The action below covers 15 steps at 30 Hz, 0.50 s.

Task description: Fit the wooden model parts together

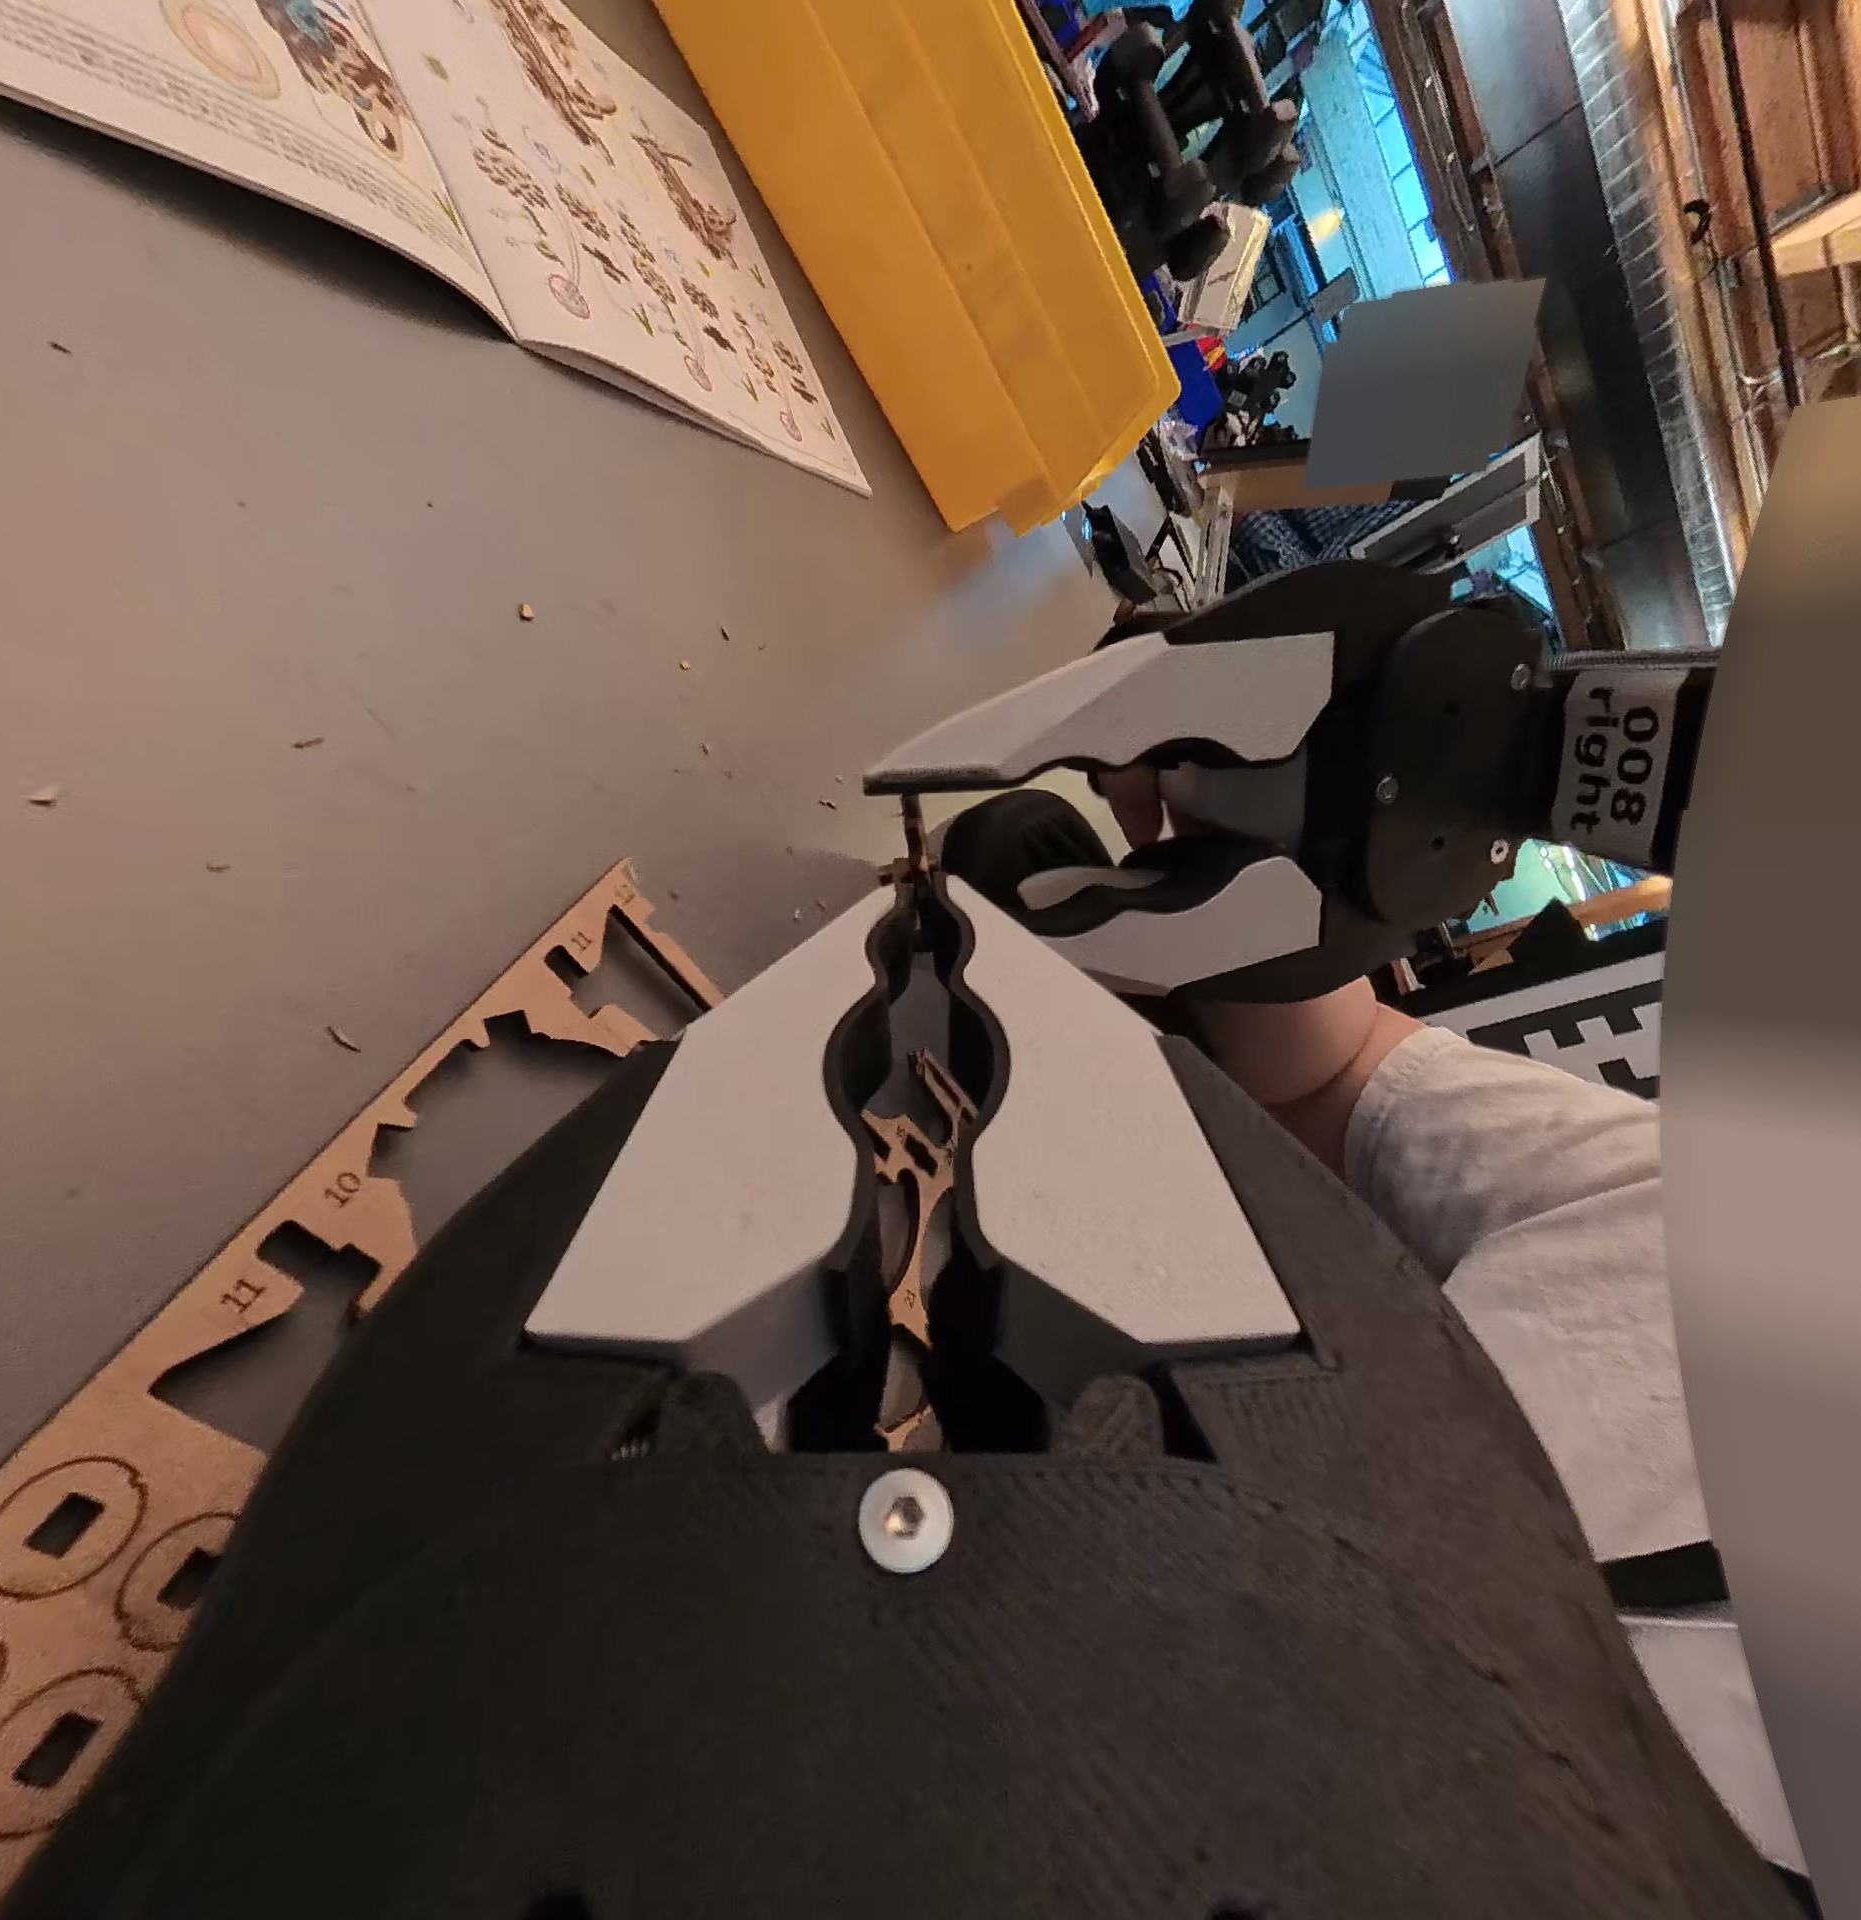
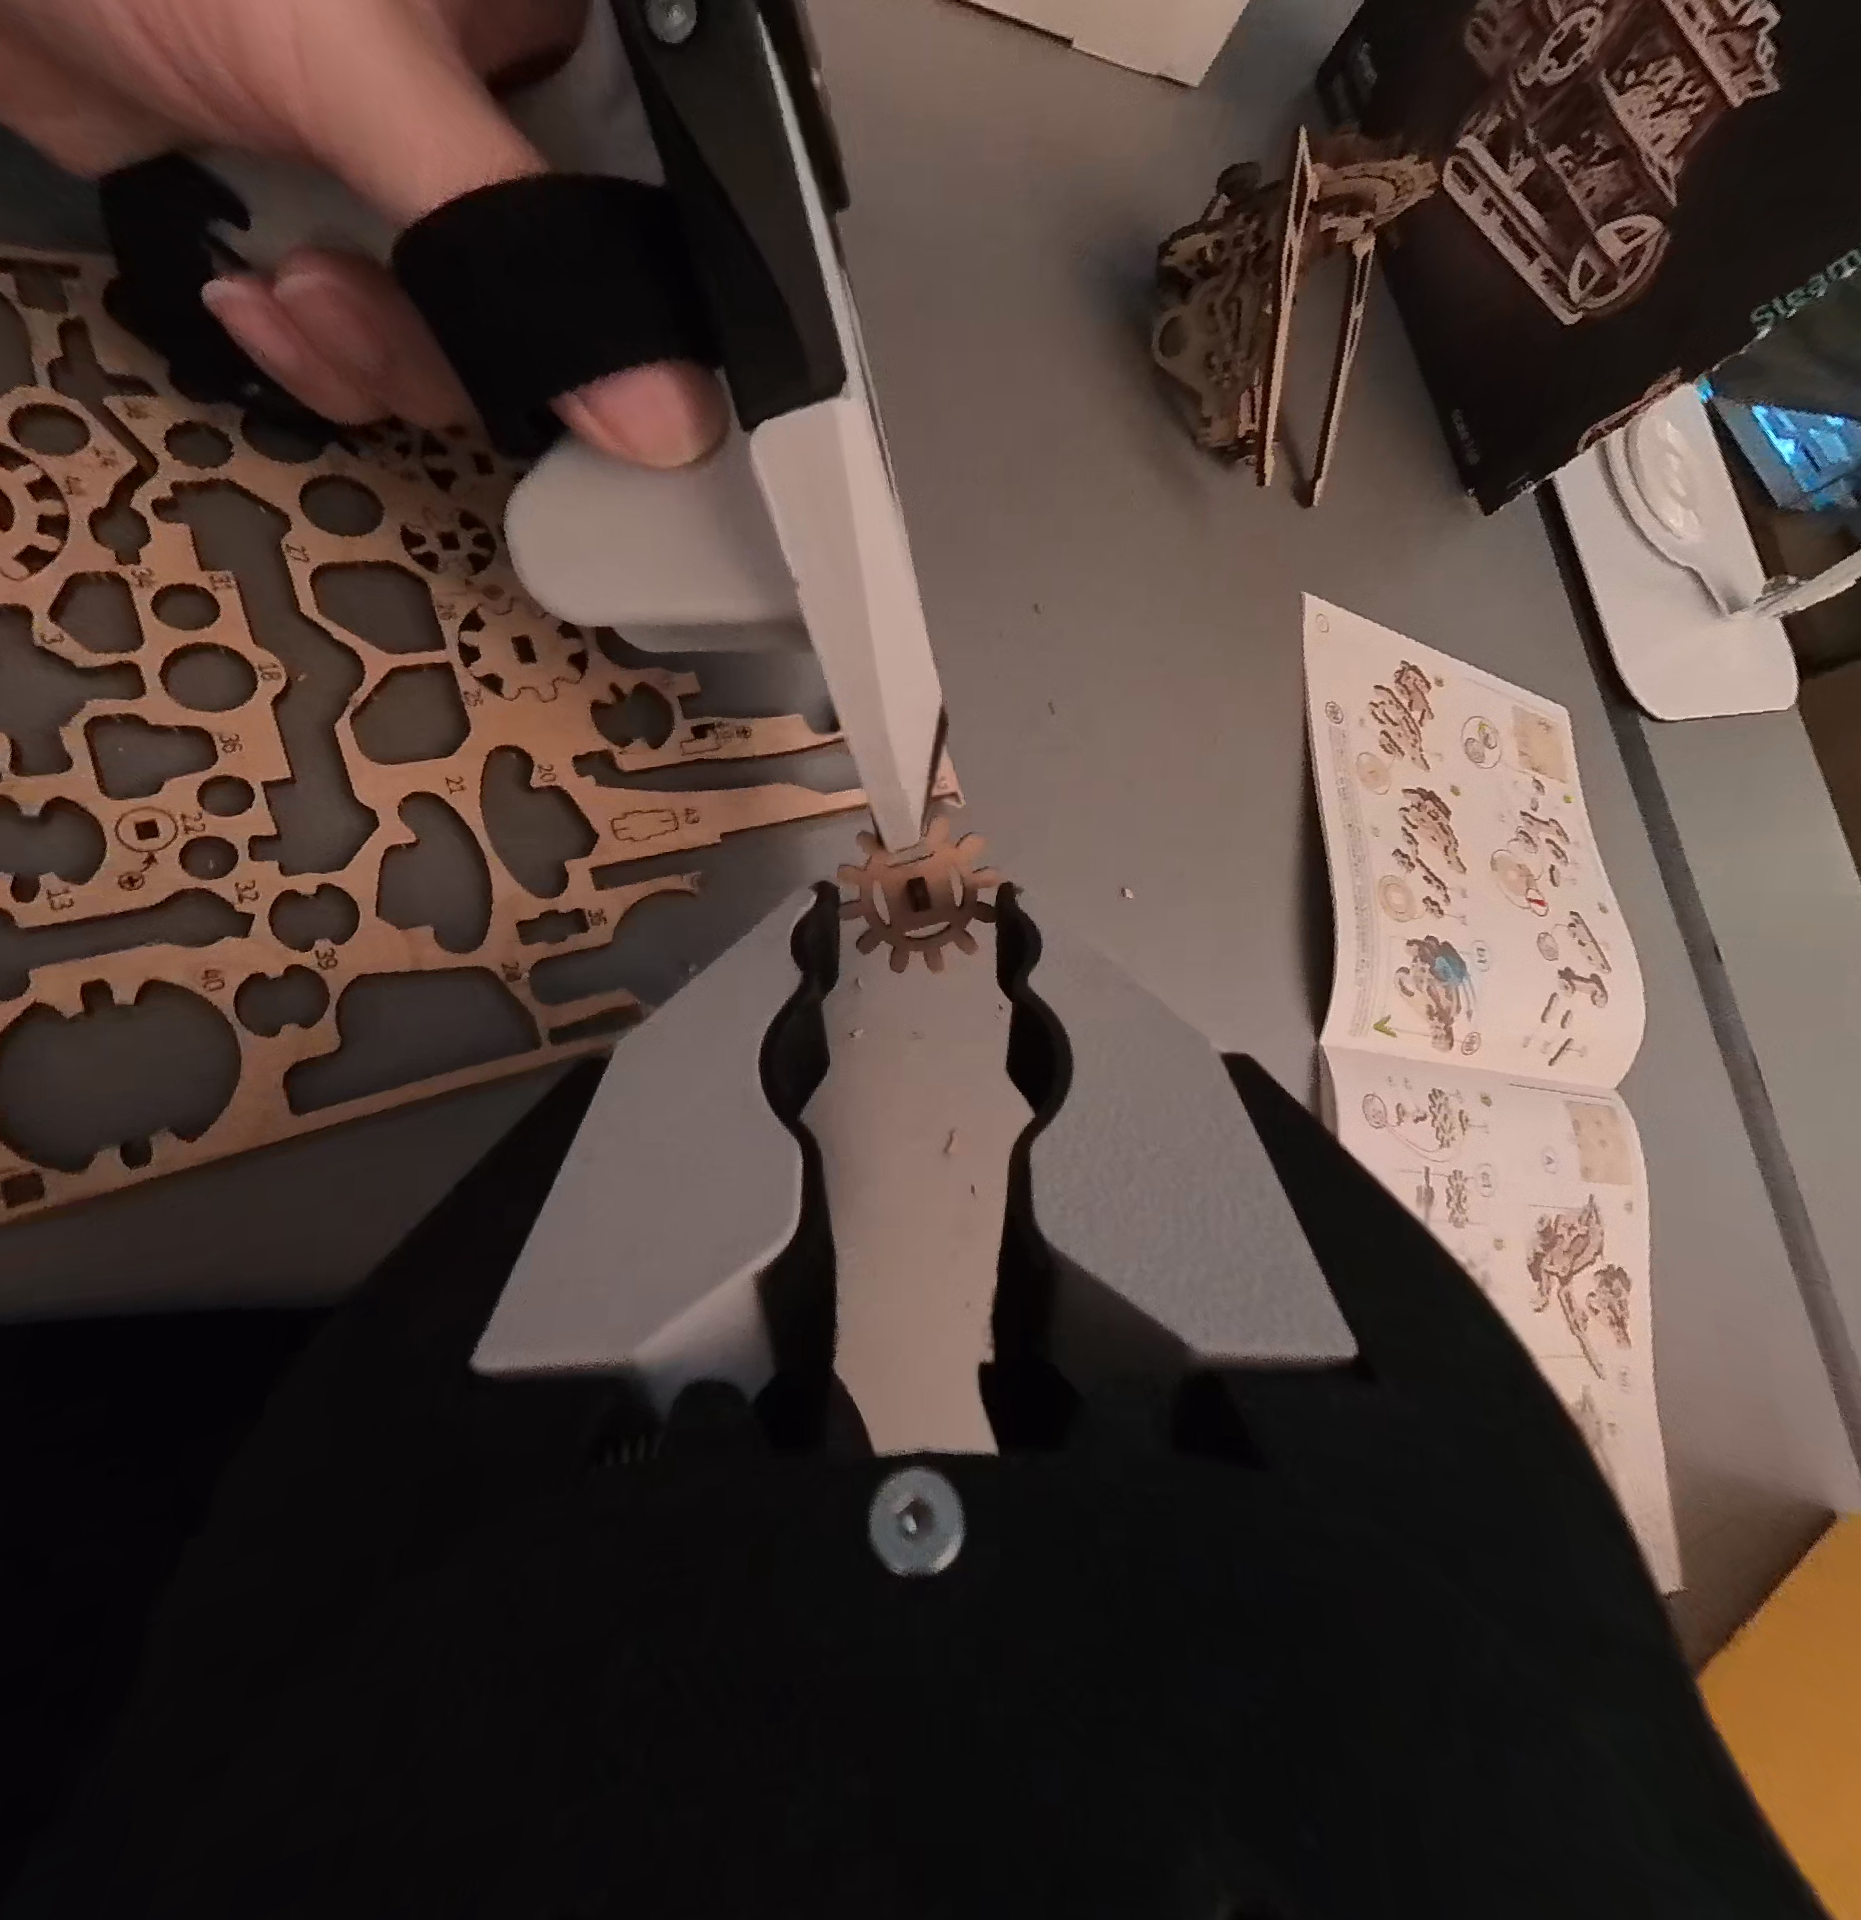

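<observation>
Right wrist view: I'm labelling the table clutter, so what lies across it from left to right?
Punched-out wooden sheet → wooden gear at the claw tips → open instruction booklet → white tray at the table's edge.

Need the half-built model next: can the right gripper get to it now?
Probably not yet: the right gripper holds the gear against the left gripper; otherwise the way to the model looks free.

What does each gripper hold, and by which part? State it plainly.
Left gripper: flat brown wooden strut, clamped lengthwise between the fingers. Right gripper: small wooden gear, pinched at opposite teeth.
</observation>
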Each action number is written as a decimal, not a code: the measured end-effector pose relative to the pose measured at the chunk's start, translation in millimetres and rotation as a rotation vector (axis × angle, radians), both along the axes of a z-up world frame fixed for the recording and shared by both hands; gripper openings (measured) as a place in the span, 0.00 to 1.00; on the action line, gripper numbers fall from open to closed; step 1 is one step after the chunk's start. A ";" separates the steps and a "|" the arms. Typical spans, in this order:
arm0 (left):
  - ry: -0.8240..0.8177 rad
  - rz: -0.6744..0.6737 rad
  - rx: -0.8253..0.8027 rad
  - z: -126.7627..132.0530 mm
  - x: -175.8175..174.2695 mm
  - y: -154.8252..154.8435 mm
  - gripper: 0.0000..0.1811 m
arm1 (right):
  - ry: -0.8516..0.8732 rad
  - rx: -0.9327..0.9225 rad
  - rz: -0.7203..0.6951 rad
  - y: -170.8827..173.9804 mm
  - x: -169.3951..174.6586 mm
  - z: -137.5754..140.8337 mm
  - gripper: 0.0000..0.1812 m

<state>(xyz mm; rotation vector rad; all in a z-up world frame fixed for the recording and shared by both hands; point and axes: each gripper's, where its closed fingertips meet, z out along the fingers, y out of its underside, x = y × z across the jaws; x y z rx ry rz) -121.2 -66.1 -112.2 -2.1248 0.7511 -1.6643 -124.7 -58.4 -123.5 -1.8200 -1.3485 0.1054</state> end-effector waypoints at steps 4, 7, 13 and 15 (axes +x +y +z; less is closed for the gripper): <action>-0.035 -0.044 -0.050 5.6 2.7 -6.7 0.00 | -0.017 0.055 0.107 -8.6 3.7 13.8 0.15; 0.002 -0.070 -0.057 -1.0 4.1 -10.8 0.00 | -0.083 0.060 0.160 -14.4 7.0 8.1 0.15; 0.041 -0.106 -0.087 -9.3 7.2 -15.9 0.00 | -0.063 0.041 0.196 -22.4 11.6 18.0 0.09; 0.045 -0.113 -0.092 -10.0 8.1 -16.8 0.00 | -0.089 0.054 0.222 -24.3 9.8 13.3 0.00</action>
